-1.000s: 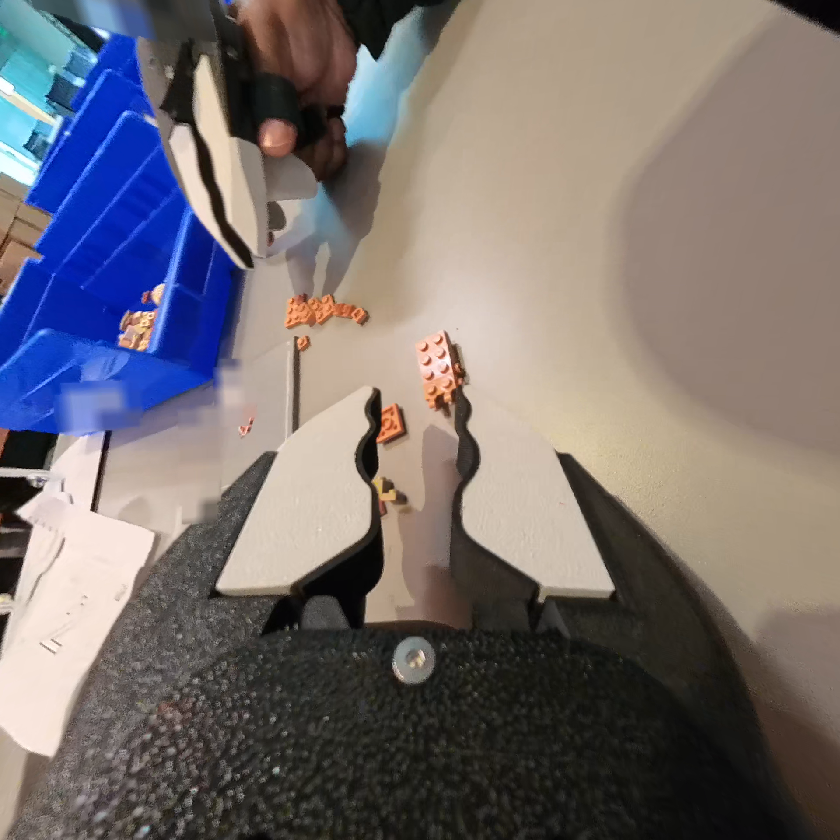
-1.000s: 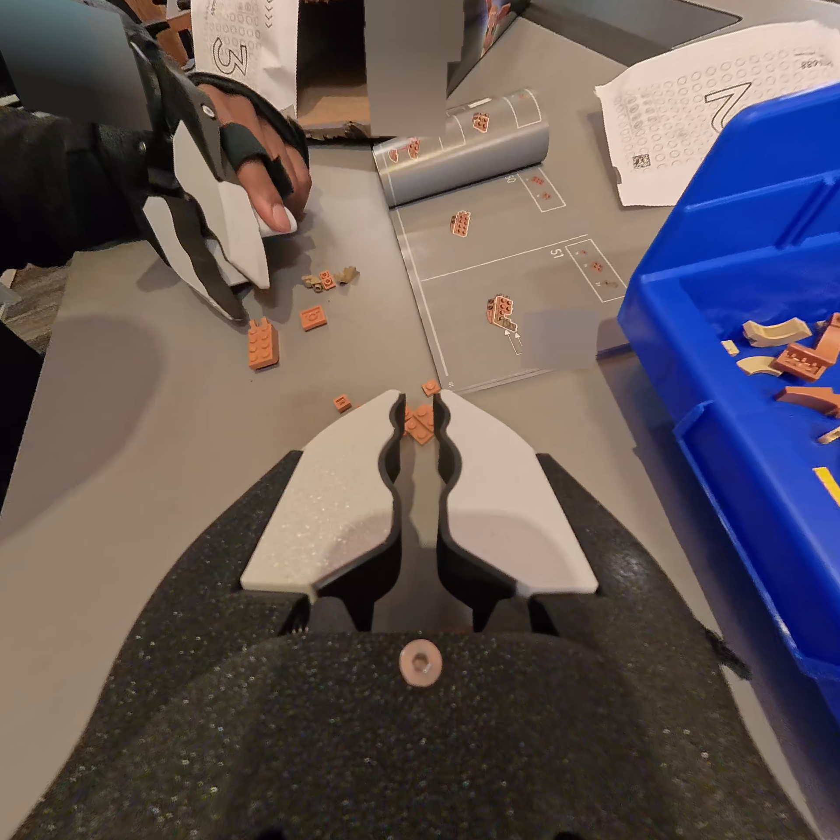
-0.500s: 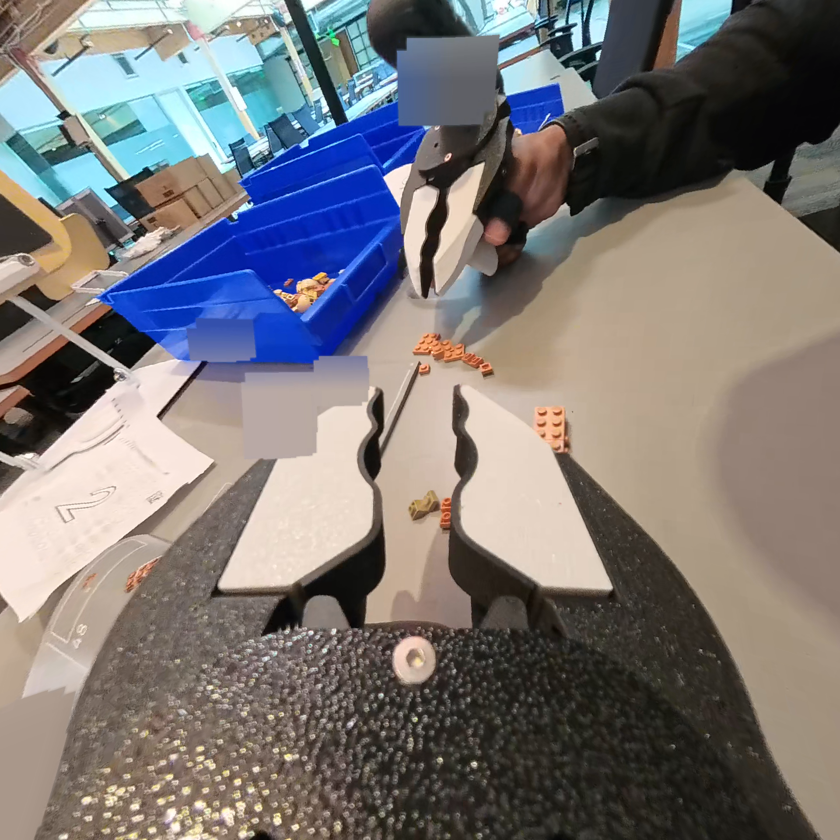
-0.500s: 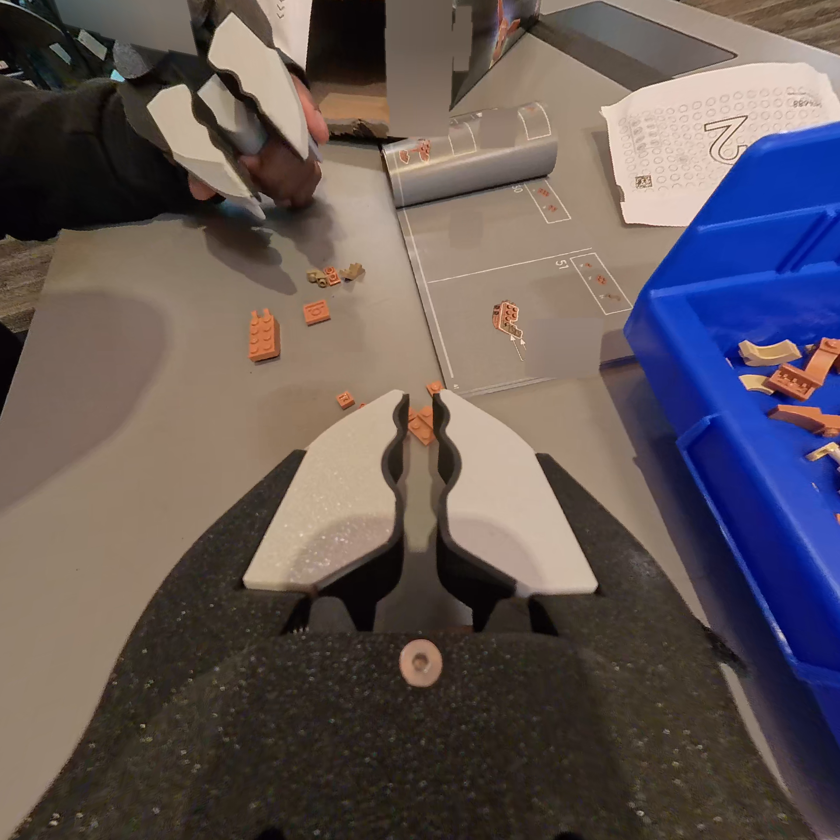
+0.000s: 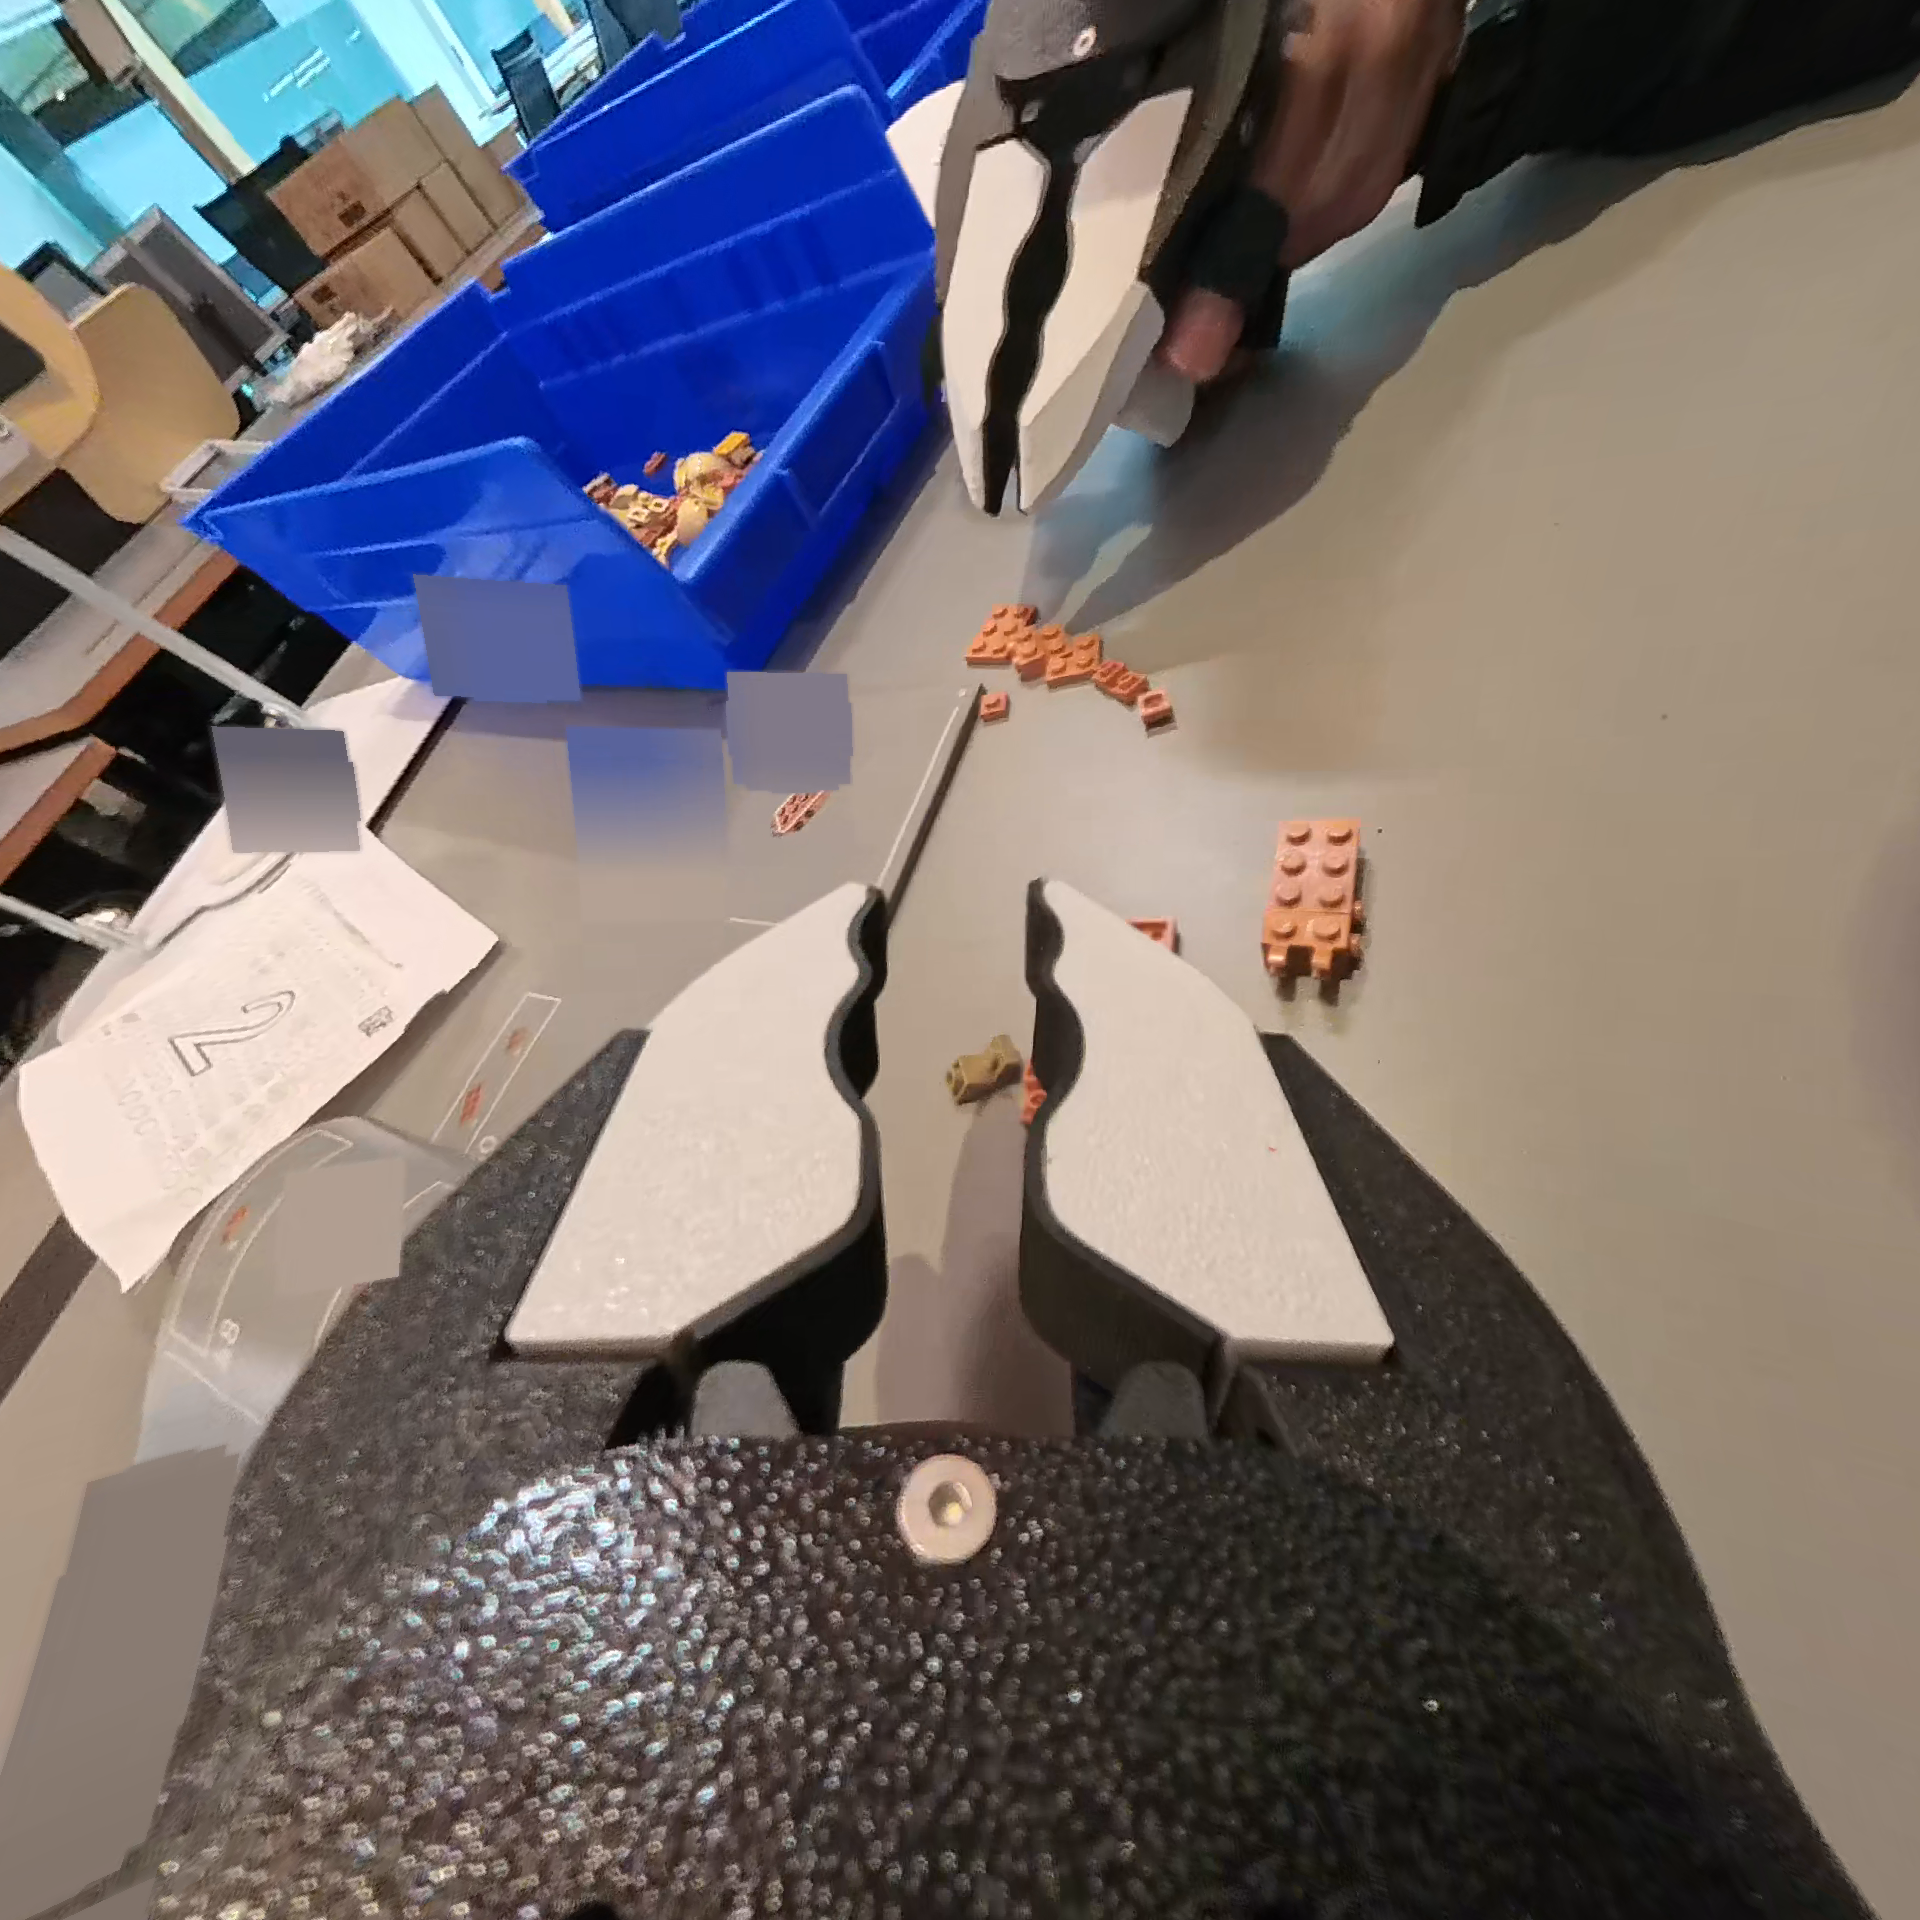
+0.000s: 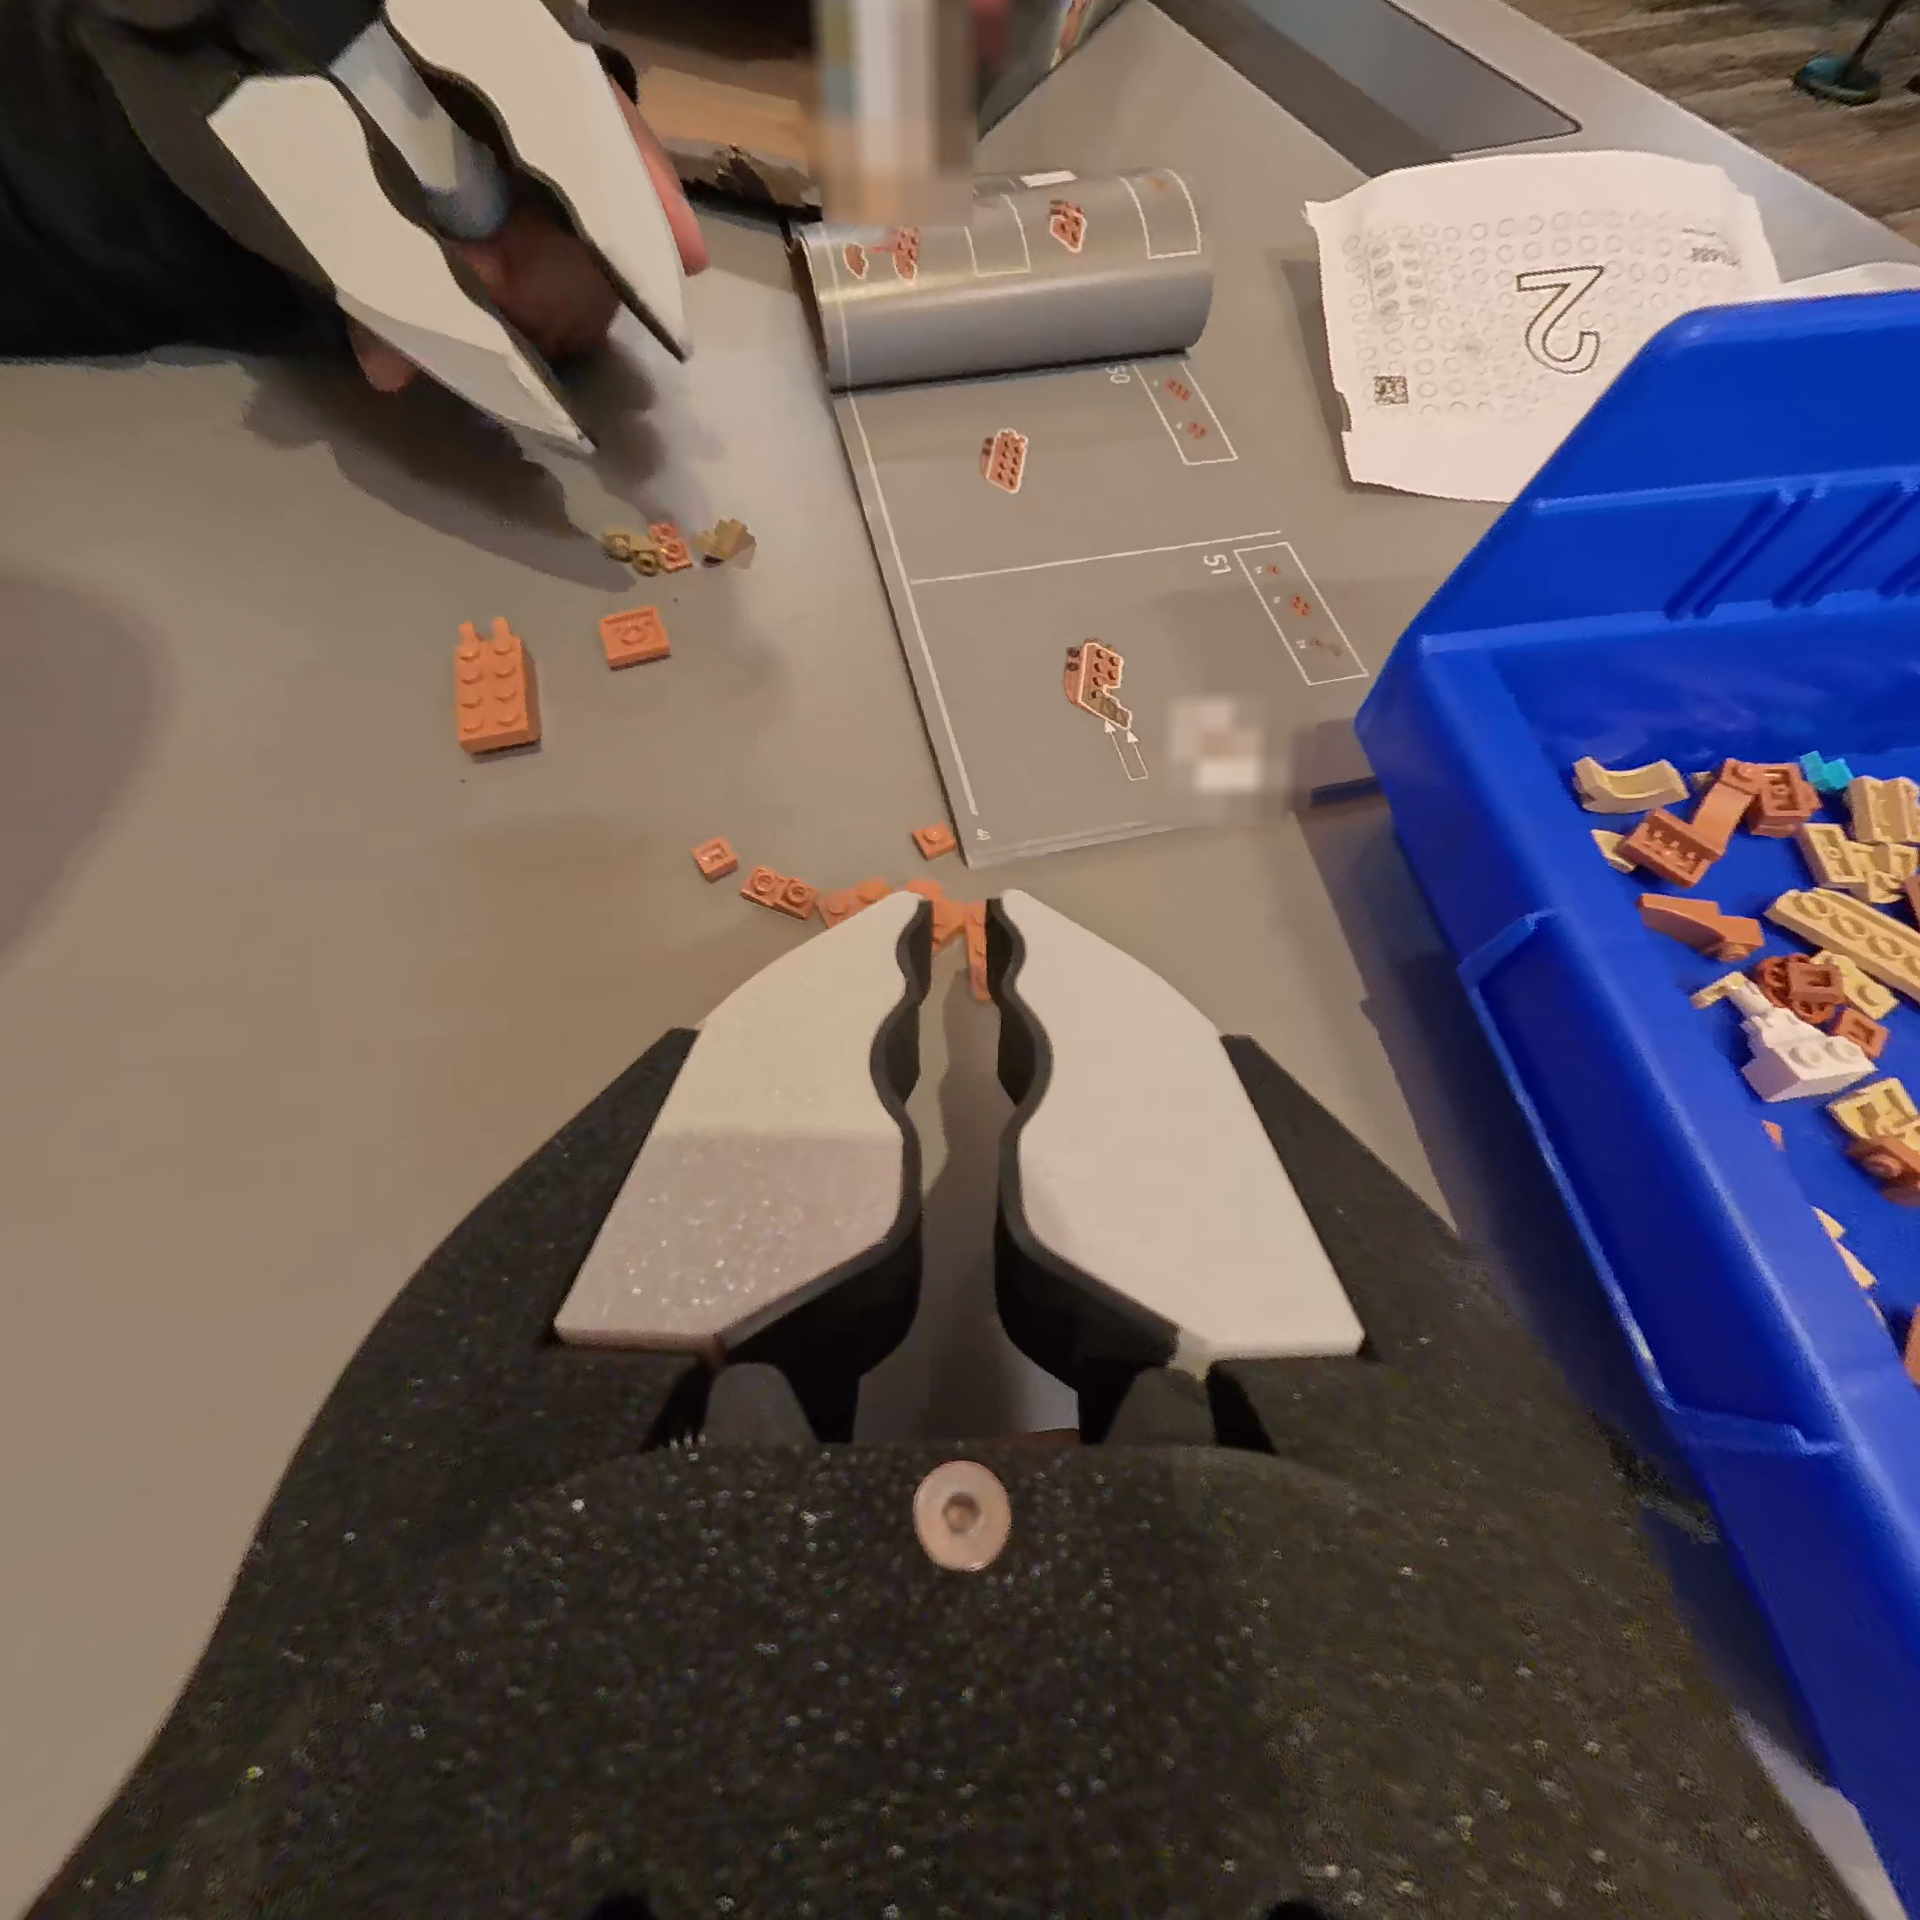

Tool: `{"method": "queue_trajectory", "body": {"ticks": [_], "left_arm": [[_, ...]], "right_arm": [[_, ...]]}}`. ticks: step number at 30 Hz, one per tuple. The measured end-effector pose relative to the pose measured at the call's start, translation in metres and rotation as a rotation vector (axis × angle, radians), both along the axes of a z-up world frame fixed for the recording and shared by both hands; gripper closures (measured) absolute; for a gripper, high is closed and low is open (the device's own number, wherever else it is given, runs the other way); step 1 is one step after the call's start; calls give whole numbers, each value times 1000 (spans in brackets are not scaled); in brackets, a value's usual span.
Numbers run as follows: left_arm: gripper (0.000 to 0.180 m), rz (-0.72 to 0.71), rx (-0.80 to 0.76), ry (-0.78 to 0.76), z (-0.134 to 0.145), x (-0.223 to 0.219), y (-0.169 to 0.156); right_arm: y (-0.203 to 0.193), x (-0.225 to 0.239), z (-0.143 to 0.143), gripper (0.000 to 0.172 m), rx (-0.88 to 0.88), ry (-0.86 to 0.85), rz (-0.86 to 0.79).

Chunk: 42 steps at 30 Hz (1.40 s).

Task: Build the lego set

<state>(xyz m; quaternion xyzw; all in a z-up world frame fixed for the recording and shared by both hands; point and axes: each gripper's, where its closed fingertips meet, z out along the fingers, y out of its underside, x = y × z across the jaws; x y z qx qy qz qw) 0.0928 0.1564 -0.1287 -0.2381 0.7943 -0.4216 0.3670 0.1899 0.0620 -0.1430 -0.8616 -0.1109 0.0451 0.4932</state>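
Right now, through the left wrist camera, my left gripper [image 5: 951, 904] hangs low over the grey table [image 5: 1558, 727] with its fingers spread and nothing between the pads. A small tan piece [image 5: 982, 1070] lies loose on the table below the gap, close to the right-hand finger. An orange brick [image 5: 1314, 899] sits flat off to the right, and a small orange plate [image 5: 1158, 930] peeks out just beside that finger. Farther ahead is a scatter of orange plates [image 5: 1049, 649]. The right gripper [image 5: 1003, 504] is poised above them in a hand, its fingers drawn nearly together. A blue bin [image 5: 582, 540] with a heap of tan and brown pieces stands to the left, past the edge of an open booklet [image 5: 925, 800] and a printed sheet [image 5: 239, 1039]. Through the right wrist camera, the narrow slot between my right fingers lines up with that same scatter. An orange sliver shows against the right-hand pad, but I cannot tell whether it is pinched or merely lies on the table beyond. The brick, the plate and the tan bits rest untouched near the spread left gripper, and the booklet lies open between them and the bin.
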Motion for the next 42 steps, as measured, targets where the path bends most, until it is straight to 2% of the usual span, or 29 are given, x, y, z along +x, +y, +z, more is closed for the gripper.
{"method": "queue_trajectory", "body": {"ticks": [10, 21, 36, 38, 42], "left_arm": [[158, 7, 39, 72, -11, -2, 11], [159, -71, 131, 271, -39, -8, -20], [168, -118, 24, 522, -50, -10, -22], [179, -155, 29, 529, -50, -15, -26], [180, -143, 54, 475, -48, -13, -26]], "right_arm": [[0, -1, -1, 162, -1, -13, -3], [3, -4, -7, 162, -36, -51, 8], [4, -7, -16, 163, -96, -90, 24], [4, -7, -16, 163, -95, -95, 23], [4, -5, -13, 163, -76, -98, 11]]}}
